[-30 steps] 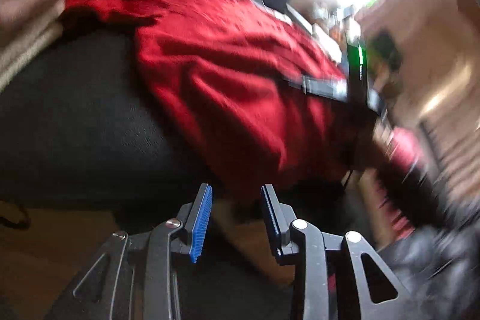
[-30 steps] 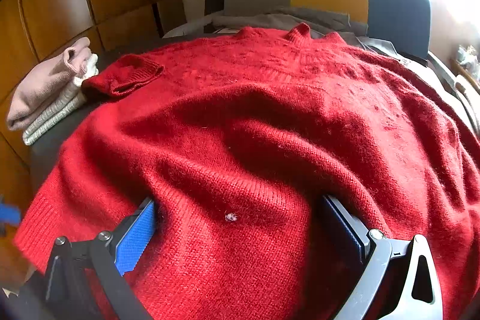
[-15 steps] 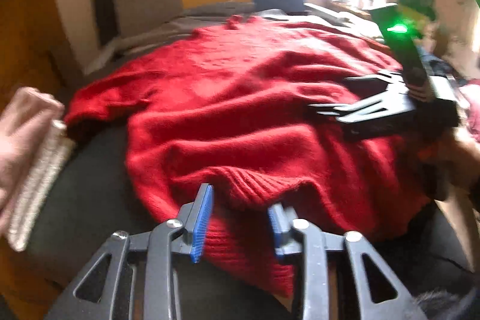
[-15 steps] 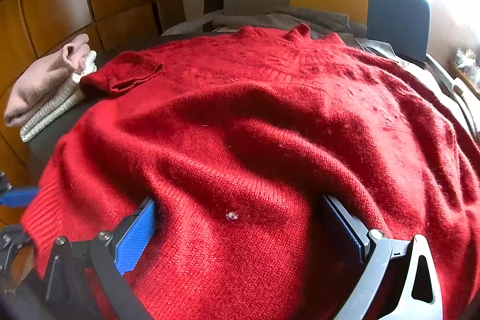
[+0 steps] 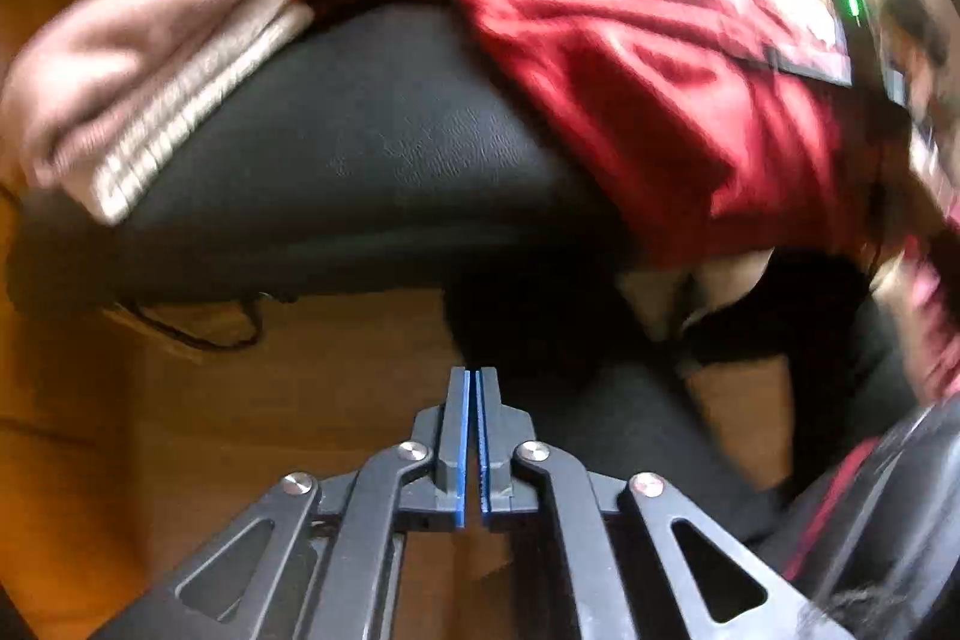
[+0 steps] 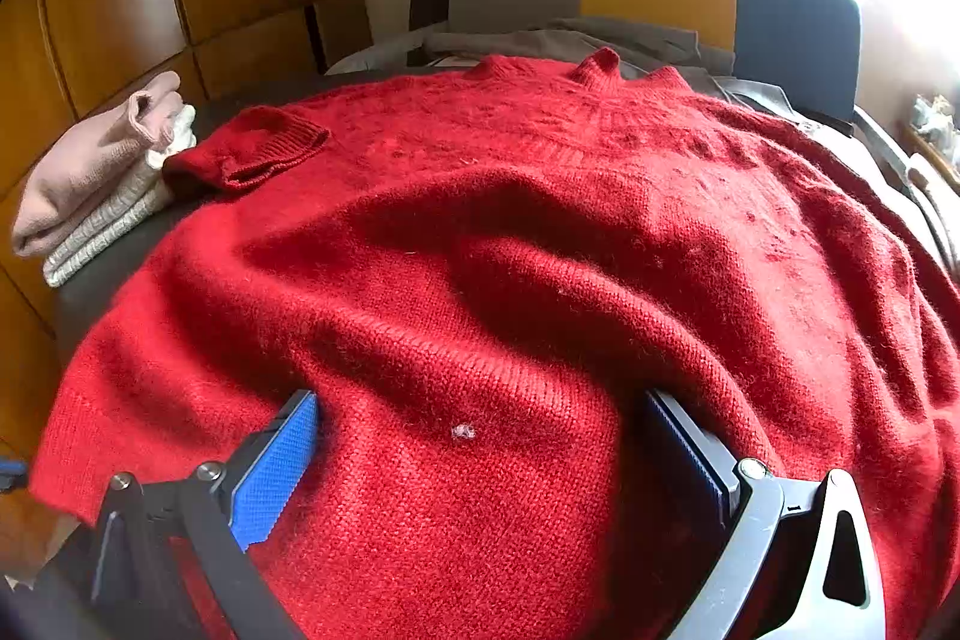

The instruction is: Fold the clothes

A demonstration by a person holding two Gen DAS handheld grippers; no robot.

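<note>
Two grippers, unequally placed: the right gripper [image 6: 480, 454] has wide-spread jaws straddling a bunched ridge of the red sweater [image 6: 540, 232], while the left gripper [image 5: 471, 436], closed on nothing, hangs off the dark seat's [image 5: 360, 148] edge, sweater up-right; collar points away, long axis hem-to-collar

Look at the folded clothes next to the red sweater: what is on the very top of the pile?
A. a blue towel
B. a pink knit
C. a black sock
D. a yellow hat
B: in the right wrist view a pink knit lies on top of a pale ribbed knit, beside the cuff of the red sweater.
</note>
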